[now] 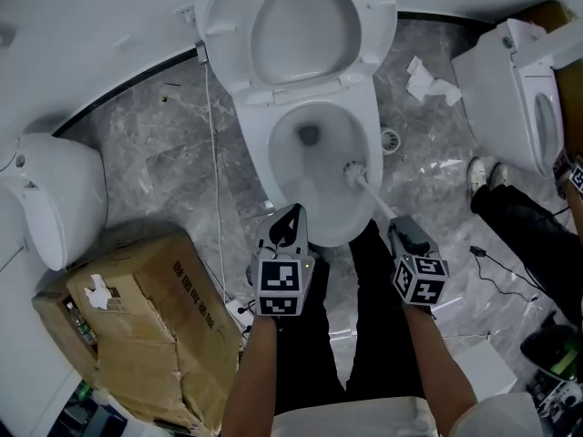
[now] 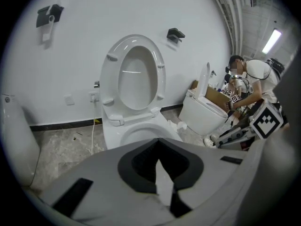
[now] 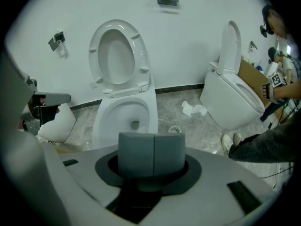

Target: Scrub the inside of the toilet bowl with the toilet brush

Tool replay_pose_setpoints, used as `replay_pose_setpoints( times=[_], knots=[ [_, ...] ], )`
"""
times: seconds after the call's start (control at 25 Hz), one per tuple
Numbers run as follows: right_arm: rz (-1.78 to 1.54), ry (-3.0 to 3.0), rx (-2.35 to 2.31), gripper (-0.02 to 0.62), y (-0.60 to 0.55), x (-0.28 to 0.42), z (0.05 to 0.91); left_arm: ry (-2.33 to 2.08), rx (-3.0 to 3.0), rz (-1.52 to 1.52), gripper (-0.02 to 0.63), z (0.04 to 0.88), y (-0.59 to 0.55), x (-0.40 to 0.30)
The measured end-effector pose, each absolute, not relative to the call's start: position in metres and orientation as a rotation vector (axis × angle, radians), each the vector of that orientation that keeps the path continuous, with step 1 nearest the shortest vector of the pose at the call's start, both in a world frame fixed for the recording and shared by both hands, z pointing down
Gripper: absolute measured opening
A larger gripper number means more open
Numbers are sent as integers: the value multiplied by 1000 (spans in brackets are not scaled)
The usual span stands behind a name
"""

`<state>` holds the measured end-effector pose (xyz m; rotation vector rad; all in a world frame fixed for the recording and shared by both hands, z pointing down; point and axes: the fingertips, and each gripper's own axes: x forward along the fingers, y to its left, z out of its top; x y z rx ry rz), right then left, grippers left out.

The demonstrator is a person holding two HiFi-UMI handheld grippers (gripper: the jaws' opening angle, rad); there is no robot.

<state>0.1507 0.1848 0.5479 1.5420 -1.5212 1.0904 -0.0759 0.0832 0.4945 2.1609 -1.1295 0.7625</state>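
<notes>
toilet brush: bristle head inside the toilet bowl, against the right inner wall and right of the drain hole. The white handle slants down-right over the front rim.
right gripper: at the near end of that handle, just outside the bowl's front-right rim. Head view shows the handle running straight into its jaws, so it's clamped on the brush. In the right gripper view the two grey pads meet at a seam and the brush is hidden behind them. The bowl sits ahead of them.
left gripper: at the front-left rim, beside the right one and well apart from the brush. The dark jaws are pinched to a point with nothing in them.
seat and lid are up against the wall.
Around: cardboard box lower left, second toilet right, crumpled paper and floor drain between the two toilets.
</notes>
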Motion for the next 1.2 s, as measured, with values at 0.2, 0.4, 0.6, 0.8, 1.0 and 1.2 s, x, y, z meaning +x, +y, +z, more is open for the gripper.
replay_pose_setpoints(
  times=[0.2,0.4,0.6,0.8,1.0,1.2],
  knots=[
    [1088,-1514,1541,173,209,143,546,-1094,2190,774,28,490,98,-84],
    [1086,-1510,1538,173,218,140,544,-1088,2186,779,26,490,110,-89],
    [1075,-1510,1516,173,227,137,542,-1091,2176,752,28,492,122,-89],
    [1071,-1524,1484,175,237,135,541,-1096,2169,724,28,492,129,-85],
    [1056,-1525,1426,175,250,125,539,-1126,2162,700,28,489,135,-98],
    [1022,-1541,1354,173,253,117,534,-1141,2212,724,28,487,137,-104]
  ],
)
